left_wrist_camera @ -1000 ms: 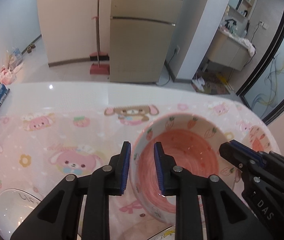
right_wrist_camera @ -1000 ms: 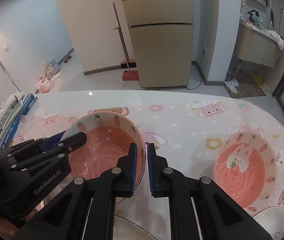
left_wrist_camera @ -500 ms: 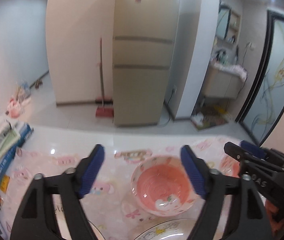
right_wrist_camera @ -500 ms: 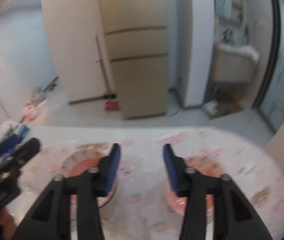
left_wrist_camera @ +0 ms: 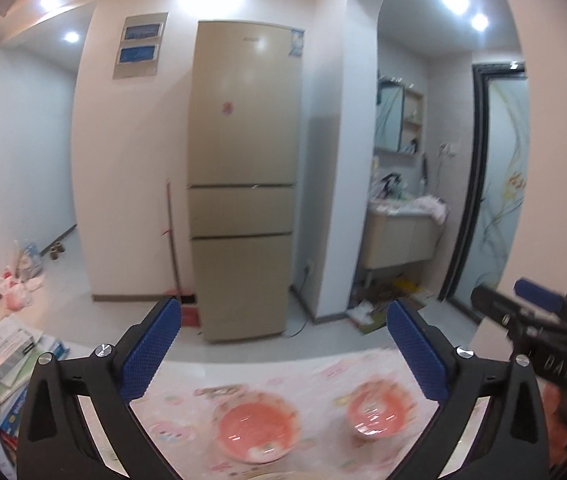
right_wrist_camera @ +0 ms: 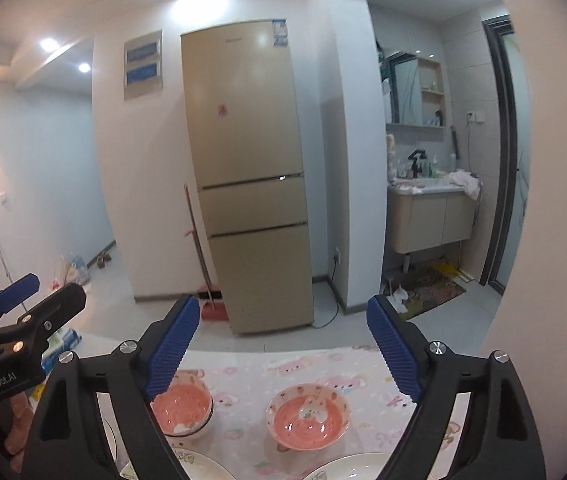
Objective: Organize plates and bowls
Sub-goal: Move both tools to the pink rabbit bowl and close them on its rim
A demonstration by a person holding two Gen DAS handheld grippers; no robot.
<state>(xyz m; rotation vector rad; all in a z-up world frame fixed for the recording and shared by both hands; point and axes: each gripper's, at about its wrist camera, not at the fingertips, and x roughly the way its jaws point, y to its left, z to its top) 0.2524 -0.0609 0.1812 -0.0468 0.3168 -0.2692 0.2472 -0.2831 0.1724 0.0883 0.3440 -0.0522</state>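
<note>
Two pink strawberry-pattern bowls stand apart on the pink cartoon tablecloth (right_wrist_camera: 243, 400). The left bowl (right_wrist_camera: 181, 408) (left_wrist_camera: 255, 432) and the right bowl (right_wrist_camera: 308, 416) (left_wrist_camera: 379, 408) both sit upright and empty. White plates show at the bottom edge (right_wrist_camera: 199, 466) (right_wrist_camera: 347, 466). My left gripper (left_wrist_camera: 283, 352) is open wide, empty, raised well above the table. My right gripper (right_wrist_camera: 281, 348) is open wide, empty, also raised above the bowls. Each gripper shows at the side of the other's view (left_wrist_camera: 539, 312) (right_wrist_camera: 23, 304).
A beige fridge (right_wrist_camera: 251, 184) stands beyond the table, with a broom (right_wrist_camera: 203, 280) beside it. A stack of books and boxes (left_wrist_camera: 3, 364) lies at the table's left end. A washbasin cabinet (right_wrist_camera: 431, 216) is at the back right.
Both grippers let go of the left bowl's rim, opened wide and lifted up and back from the table. The bowl stays standing on the cloth.
</note>
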